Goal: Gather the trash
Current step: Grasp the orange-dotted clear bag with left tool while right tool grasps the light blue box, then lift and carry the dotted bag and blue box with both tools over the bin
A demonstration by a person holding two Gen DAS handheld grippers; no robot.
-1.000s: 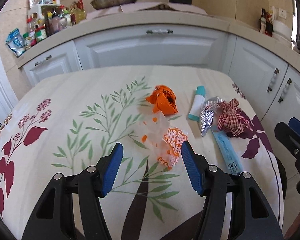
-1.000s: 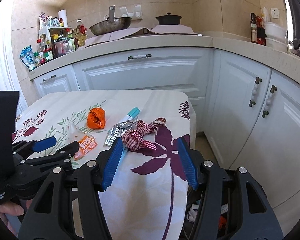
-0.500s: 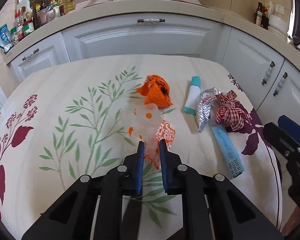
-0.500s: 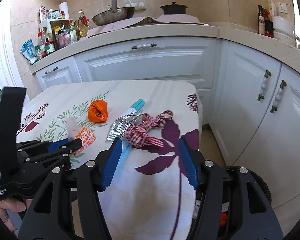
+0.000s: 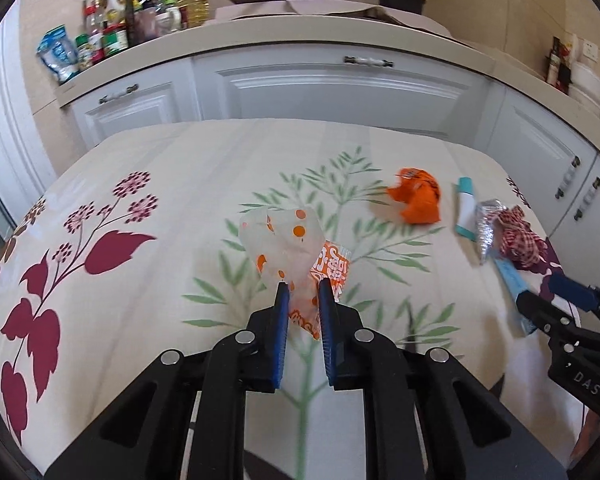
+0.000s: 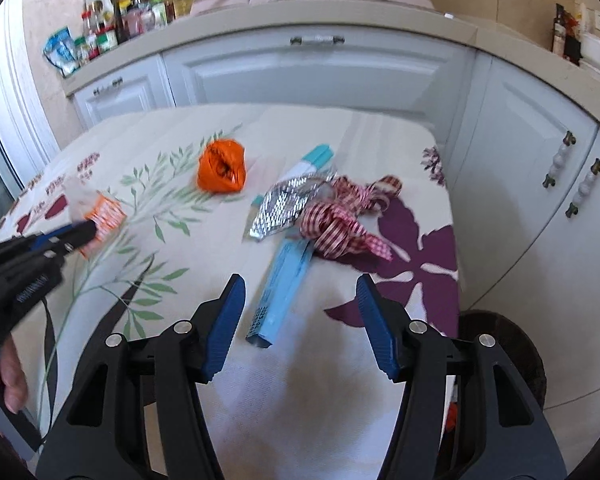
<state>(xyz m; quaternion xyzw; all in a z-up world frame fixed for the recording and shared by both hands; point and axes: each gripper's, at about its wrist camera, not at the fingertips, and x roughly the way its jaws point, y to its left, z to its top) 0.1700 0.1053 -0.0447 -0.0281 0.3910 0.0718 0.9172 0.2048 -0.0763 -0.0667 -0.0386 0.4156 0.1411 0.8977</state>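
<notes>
Left tongs [image 5: 303,294] now clamped on the spotted wrapper [image 5: 288,248], no longer wide apart.

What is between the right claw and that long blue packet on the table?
Nothing visible. The right claw hangs over the blue packet, its jaws closing with nothing gripped; the checked ribbon and silver wrapper lie on the packet's far end.
</notes>
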